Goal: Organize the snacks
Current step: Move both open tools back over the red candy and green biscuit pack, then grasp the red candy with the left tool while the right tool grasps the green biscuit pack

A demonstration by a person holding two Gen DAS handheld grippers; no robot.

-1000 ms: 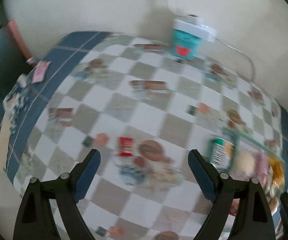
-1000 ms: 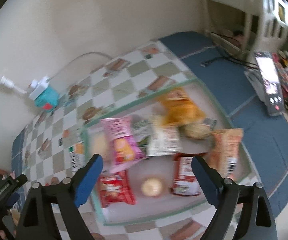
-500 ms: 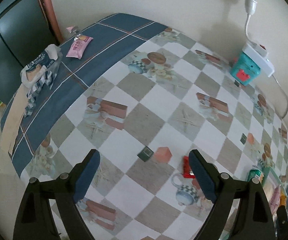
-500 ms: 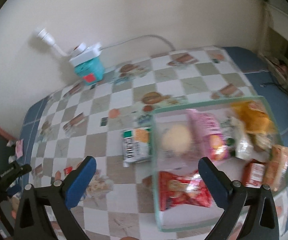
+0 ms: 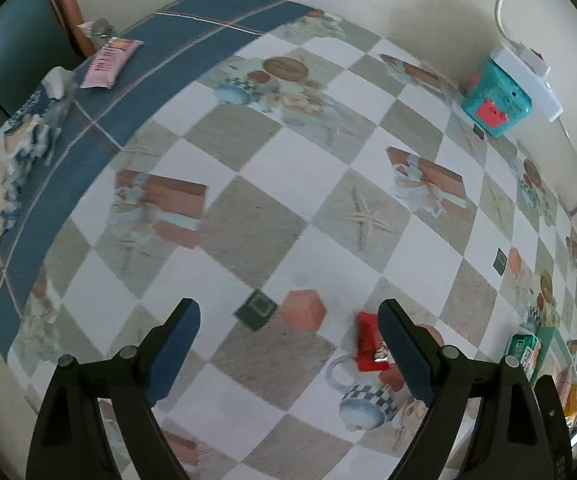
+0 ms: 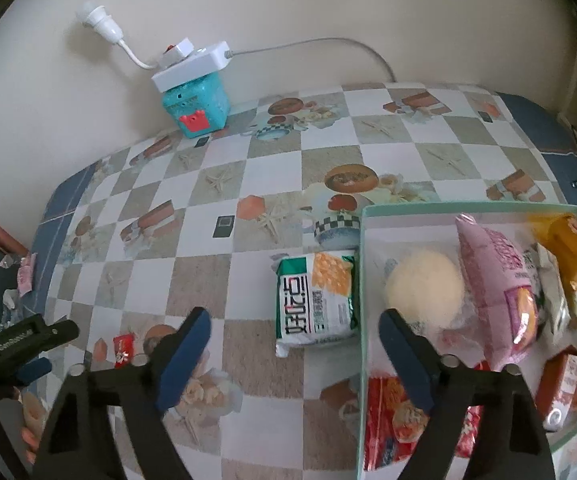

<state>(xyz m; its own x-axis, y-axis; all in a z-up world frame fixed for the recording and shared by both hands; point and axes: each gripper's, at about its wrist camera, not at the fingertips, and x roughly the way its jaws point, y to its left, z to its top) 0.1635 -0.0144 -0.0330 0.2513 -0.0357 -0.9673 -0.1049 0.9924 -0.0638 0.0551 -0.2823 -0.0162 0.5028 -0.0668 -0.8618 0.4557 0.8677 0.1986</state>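
Observation:
My left gripper [image 5: 288, 322] hangs open over the checked tablecloth, nothing between its blue fingers. A small red snack packet [image 5: 370, 344] lies just inside its right finger, partly hidden by it. In the right wrist view the same red packet [image 6: 123, 349] lies at lower left. My right gripper [image 6: 294, 334] is open with its jaws closing above a green and white snack pack [image 6: 315, 297], which lies flat beside the glass tray [image 6: 361, 280]. The pads do not touch the pack. The tray holds several snacks, among them a pink bag [image 6: 500, 280] and a round bun [image 6: 424, 286].
A teal box [image 6: 196, 106] with a white power strip [image 6: 190, 66] on top stands against the wall. A pink wrapper [image 5: 108, 62] and a crumpled blue and white bag [image 5: 28, 128] lie at the table's far left edge. The other gripper's body [image 6: 12, 344] shows at lower left.
Both grippers swept left across the table and came lower. The right view moved off the tray's middle to the green pack, and its fingers now stand closer together.

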